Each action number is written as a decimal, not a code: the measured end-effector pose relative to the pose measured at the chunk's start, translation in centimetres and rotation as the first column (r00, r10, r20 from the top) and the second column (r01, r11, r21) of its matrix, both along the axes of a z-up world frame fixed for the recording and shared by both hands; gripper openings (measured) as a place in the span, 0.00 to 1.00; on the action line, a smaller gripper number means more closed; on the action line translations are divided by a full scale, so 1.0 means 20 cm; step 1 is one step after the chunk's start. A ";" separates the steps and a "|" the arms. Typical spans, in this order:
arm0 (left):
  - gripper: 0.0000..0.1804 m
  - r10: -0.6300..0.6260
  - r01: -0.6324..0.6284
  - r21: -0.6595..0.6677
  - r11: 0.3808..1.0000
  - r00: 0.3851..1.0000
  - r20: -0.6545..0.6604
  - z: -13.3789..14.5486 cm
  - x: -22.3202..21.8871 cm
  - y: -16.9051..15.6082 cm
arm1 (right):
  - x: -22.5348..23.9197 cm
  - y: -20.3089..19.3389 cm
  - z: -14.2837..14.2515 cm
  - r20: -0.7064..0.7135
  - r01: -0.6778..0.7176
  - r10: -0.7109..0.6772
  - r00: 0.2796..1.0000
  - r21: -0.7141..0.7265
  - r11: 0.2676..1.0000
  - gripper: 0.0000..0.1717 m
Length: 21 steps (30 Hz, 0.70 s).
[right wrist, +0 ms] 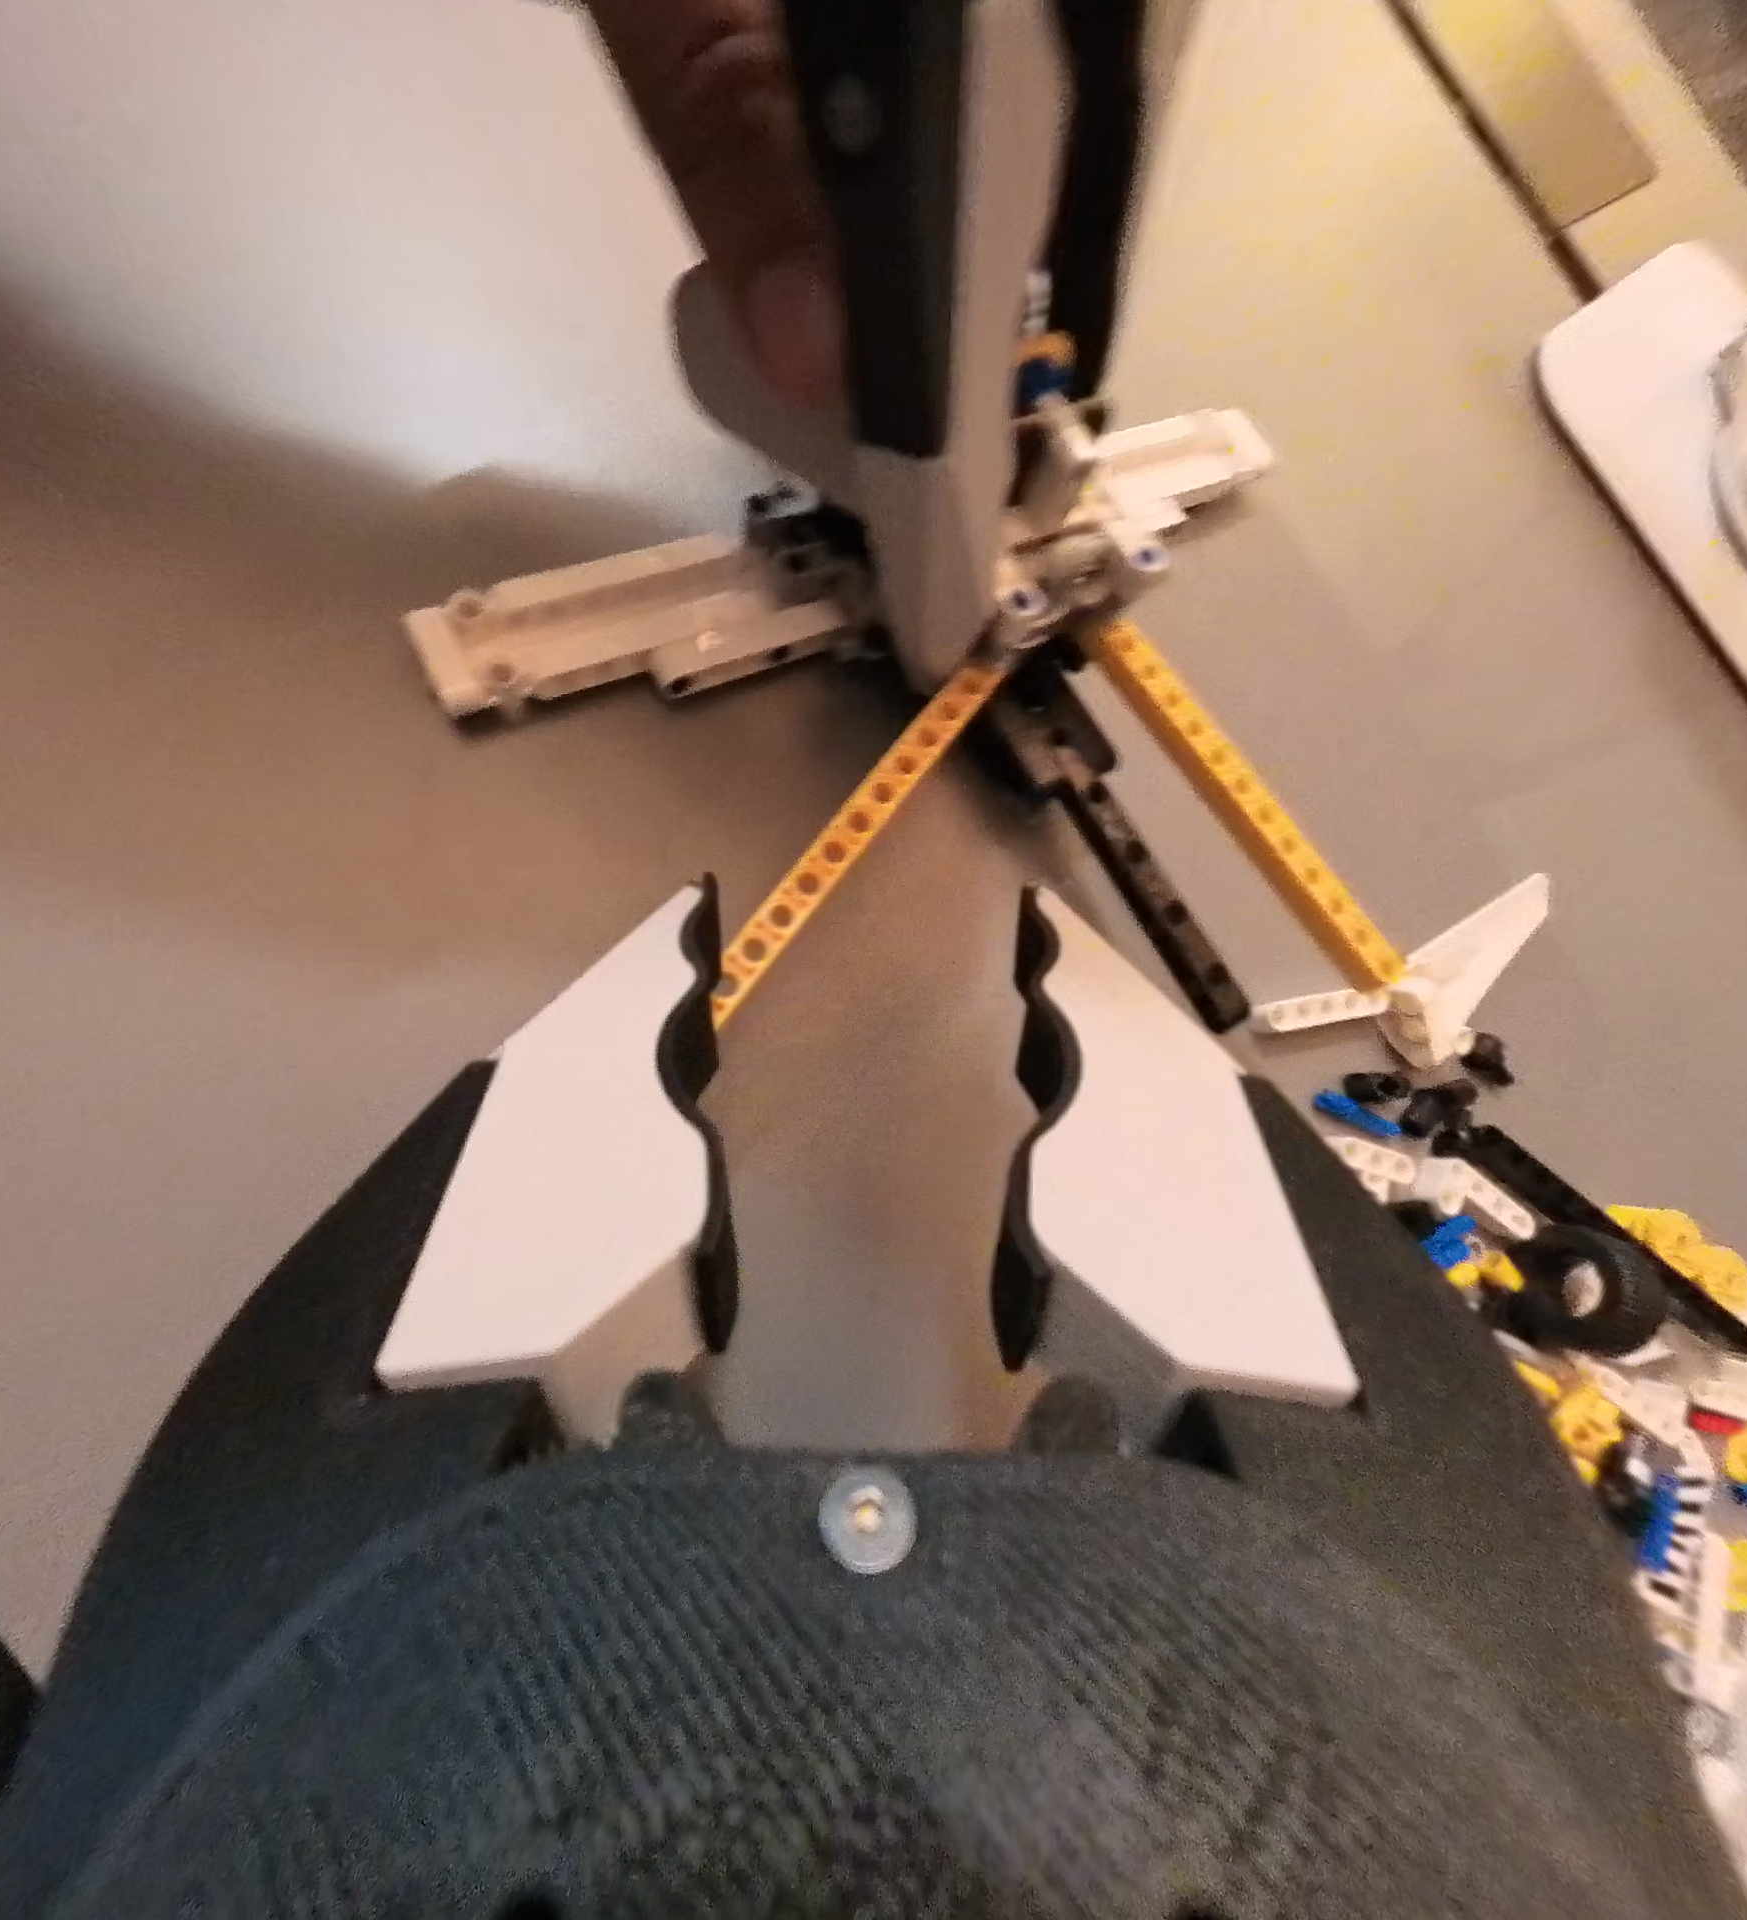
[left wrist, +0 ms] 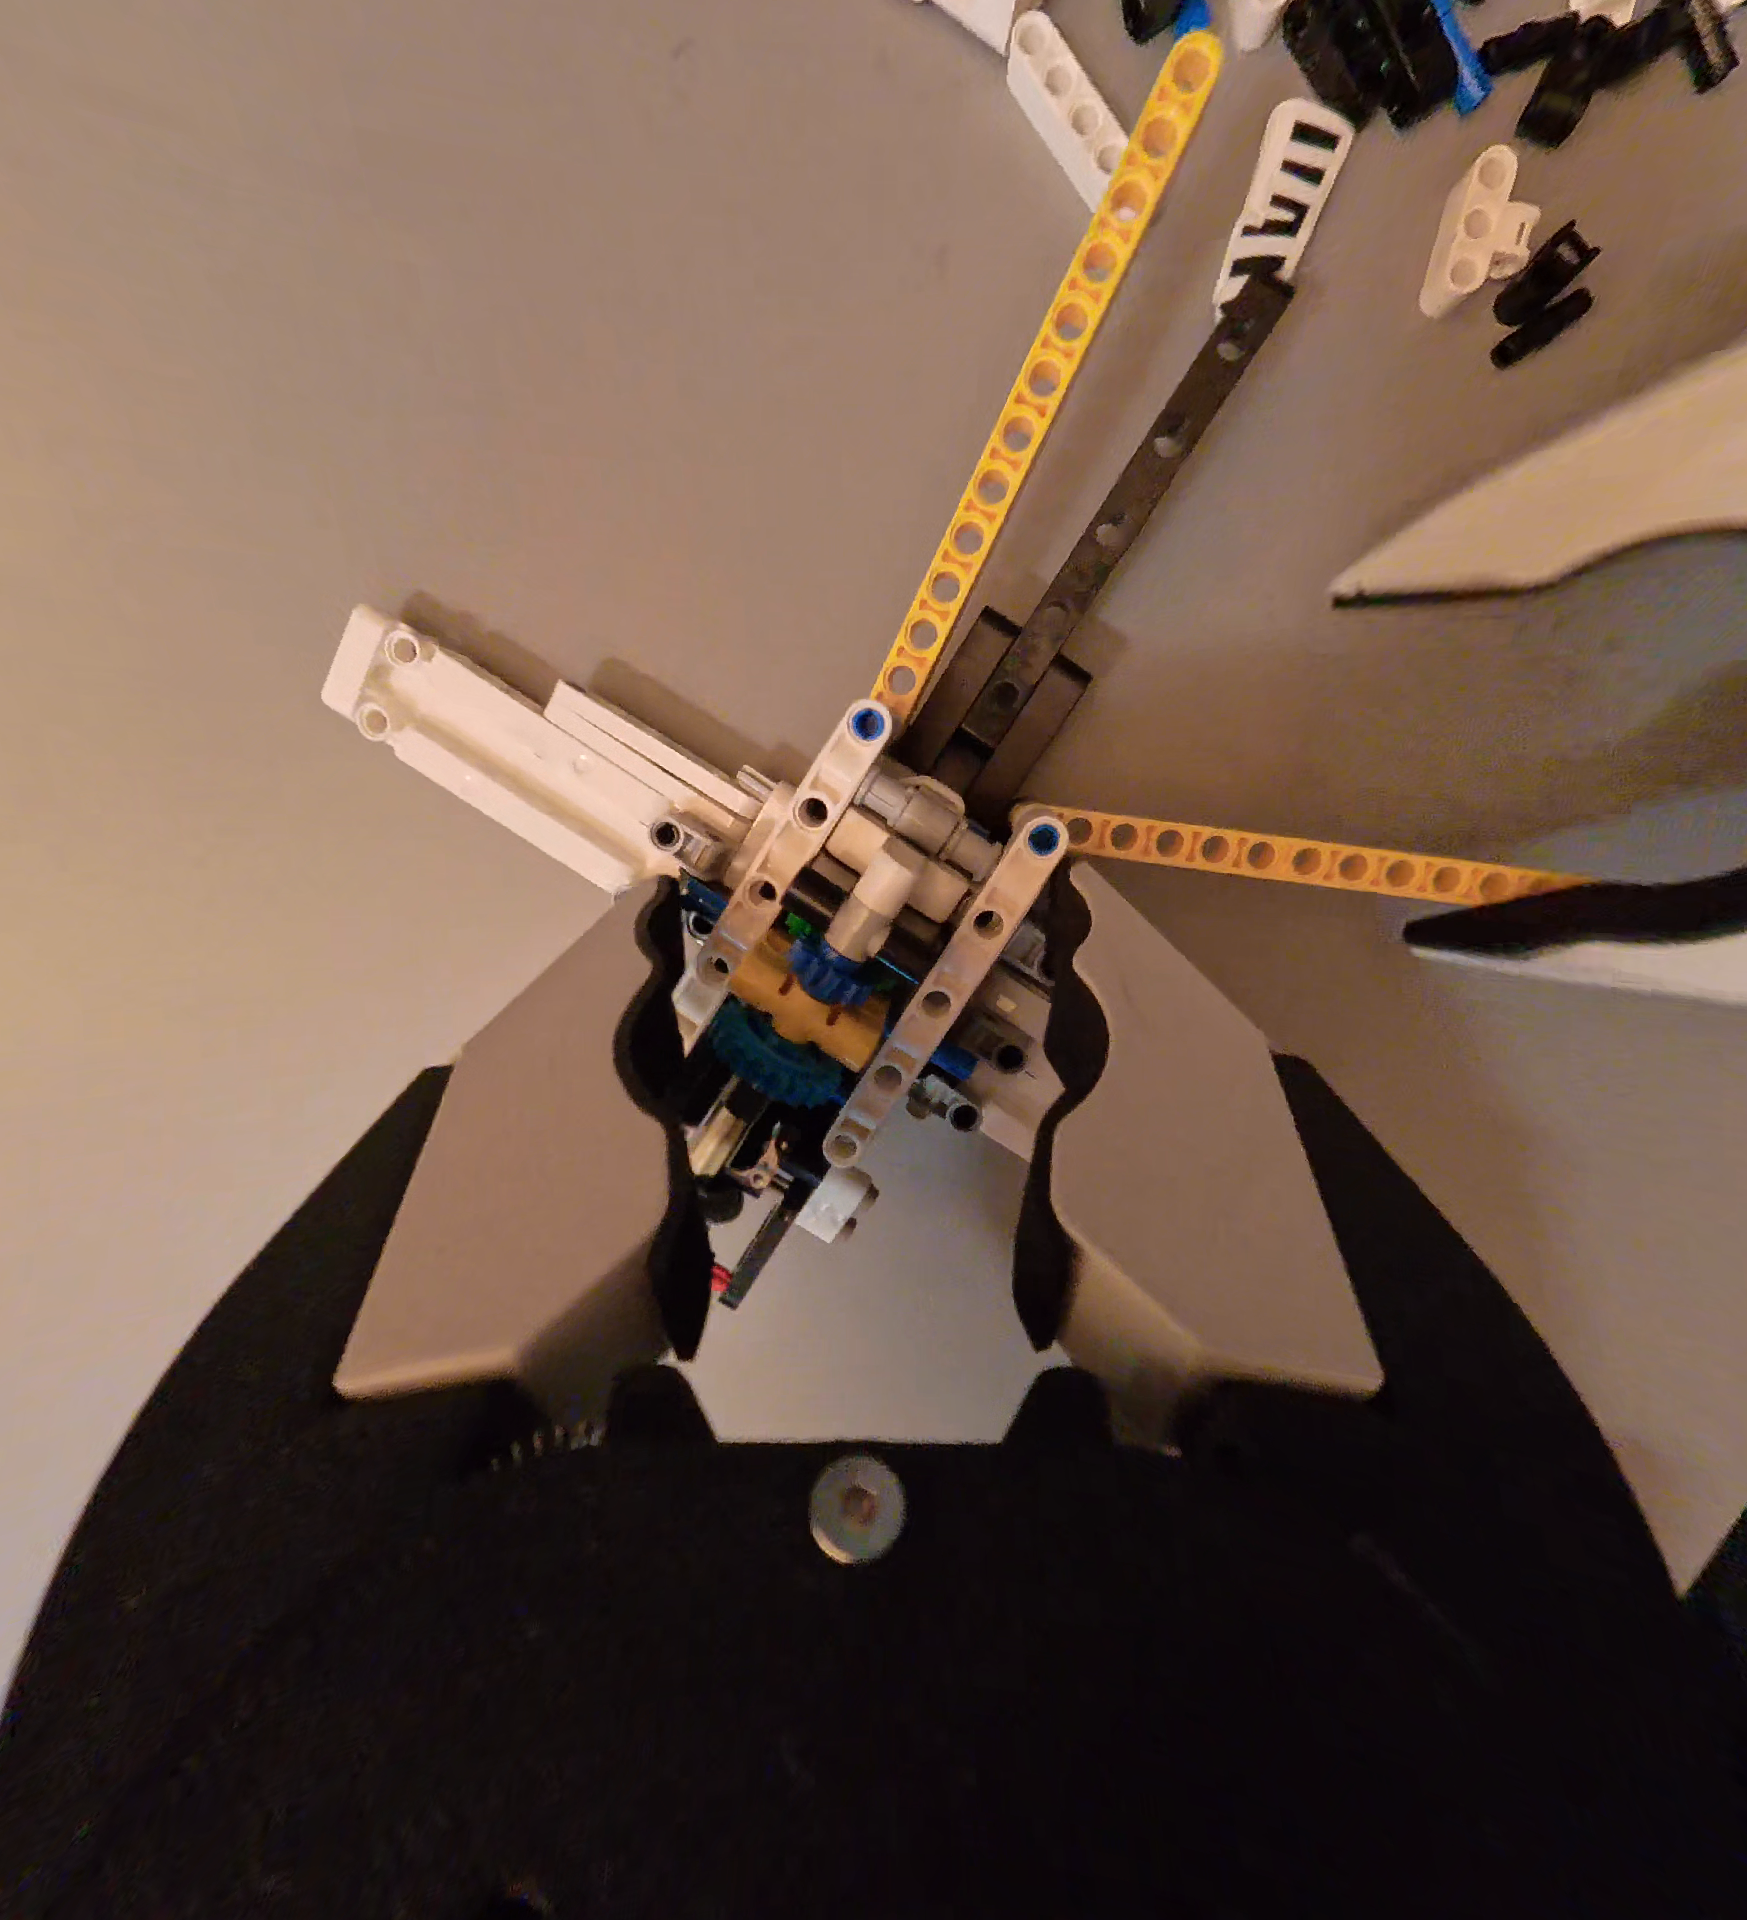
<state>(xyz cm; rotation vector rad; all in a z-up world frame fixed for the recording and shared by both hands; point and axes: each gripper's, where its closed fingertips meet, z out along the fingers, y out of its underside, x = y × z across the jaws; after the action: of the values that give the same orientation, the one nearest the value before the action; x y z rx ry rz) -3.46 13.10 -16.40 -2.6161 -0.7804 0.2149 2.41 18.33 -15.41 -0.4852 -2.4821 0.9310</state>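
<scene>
A plain grey table (right wrist: 225,831) carries a brick-built model (right wrist: 640,613) with white panels and yellow beams. Beside the model's far beam ends lies a heap of loose pieces (right wrist: 1627,1351); beyond it, a white tray (right wrist: 1627,468).

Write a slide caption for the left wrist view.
Left gripper clamps a brick-built gear assembly on a grey table, yellow beams splaying outward.

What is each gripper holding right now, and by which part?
The left gripper clamps the brick-built model by its geared core, pads against both sides. The right gripper holds nothing: its jaws are open beside a yellow beam of the model.
</scene>
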 end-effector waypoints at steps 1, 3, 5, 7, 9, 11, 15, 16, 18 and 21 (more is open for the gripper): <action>0.40 0.007 -0.007 0.016 1.000 1.000 -0.001 0.02 0.00 0.00 | -0.01 0.01 0.02 0.025 0.011 -0.010 1.000 -0.053 0.999 0.34; 0.43 0.008 -0.008 0.081 0.997 1.000 -0.003 0.09 0.01 0.01 | -0.03 0.01 0.07 0.112 0.033 -0.014 0.994 -0.169 0.985 0.39; 0.44 -0.012 0.015 0.156 0.988 1.000 -0.022 0.18 0.01 0.03 | -0.02 -0.01 0.10 0.208 0.045 0.012 0.978 -0.268 0.962 0.47; 0.46 -0.067 0.080 0.174 0.981 0.995 -0.076 0.25 0.00 0.03 | -0.02 -0.03 0.14 0.255 0.059 0.034 0.966 -0.348 0.936 0.51; 0.50 -0.200 0.213 0.086 0.973 0.970 -0.136 0.23 -0.02 0.01 | -0.03 -0.07 0.17 0.258 0.060 0.049 0.965 -0.397 0.916 0.48; 0.52 -0.282 0.277 -0.049 0.960 0.945 -0.165 0.16 -0.07 -0.02 | -0.05 -0.11 0.15 0.246 0.057 0.042 0.968 -0.385 0.921 0.42; 0.51 -0.359 0.360 0.027 0.933 0.933 -0.040 0.10 -0.03 0.05 | -0.11 -0.18 0.08 0.172 0.045 0.004 0.985 -0.282 0.958 0.34; 0.49 -0.376 0.376 0.049 0.925 0.927 -0.010 0.10 -0.01 0.05 | -0.14 -0.18 0.07 0.147 0.048 -0.010 0.989 -0.260 0.965 0.32; 0.45 -0.389 0.387 0.041 0.921 0.921 0.032 0.07 0.02 0.04 | -0.17 -0.18 0.05 0.105 0.050 -0.027 0.994 -0.221 0.974 0.28; 0.39 -0.386 0.383 0.051 0.922 0.920 0.072 0.02 0.06 0.02 | -0.16 -0.20 0.01 0.157 0.025 0.006 0.988 -0.196 0.980 0.22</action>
<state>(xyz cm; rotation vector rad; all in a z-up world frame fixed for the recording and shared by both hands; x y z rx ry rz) -2.22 13.49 -16.05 -2.6904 -0.2754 -0.0189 -0.79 14.37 -15.29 -0.6581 -2.5347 1.1842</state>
